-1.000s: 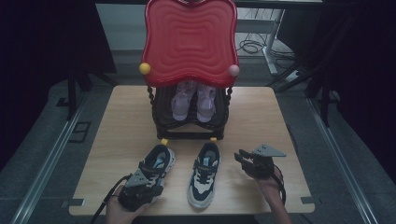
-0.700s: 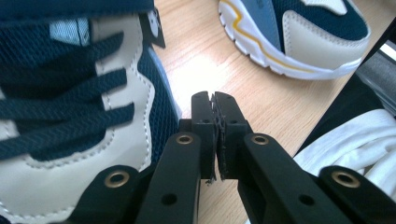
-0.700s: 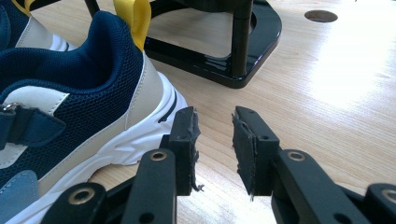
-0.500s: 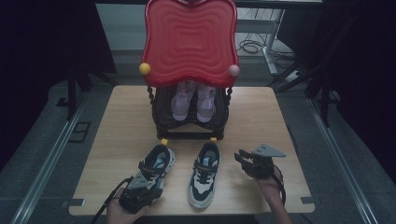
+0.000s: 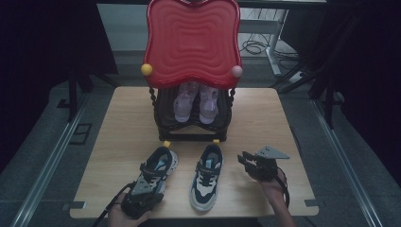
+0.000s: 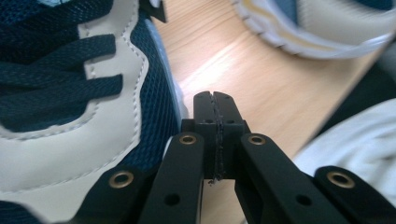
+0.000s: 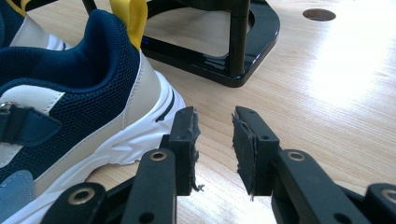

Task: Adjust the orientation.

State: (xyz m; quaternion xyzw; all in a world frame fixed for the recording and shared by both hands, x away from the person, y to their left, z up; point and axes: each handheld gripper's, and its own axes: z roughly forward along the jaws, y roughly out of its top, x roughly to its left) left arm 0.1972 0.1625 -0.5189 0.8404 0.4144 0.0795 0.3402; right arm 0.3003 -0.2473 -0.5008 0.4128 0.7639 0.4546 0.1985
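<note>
Wooden table (image 5: 118,142), left claw (image 6: 215,100) pressed together — left sneaker (image 6: 70,93) touching beside it, right claw (image 7: 215,126) apart.

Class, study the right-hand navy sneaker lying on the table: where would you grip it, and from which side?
Probably at the padded heel collar of the right-hand sneaker, from the right, where the right gripper waits open. The collar is a thin rim standing clear above the sole, so one finger can go inside.
</note>
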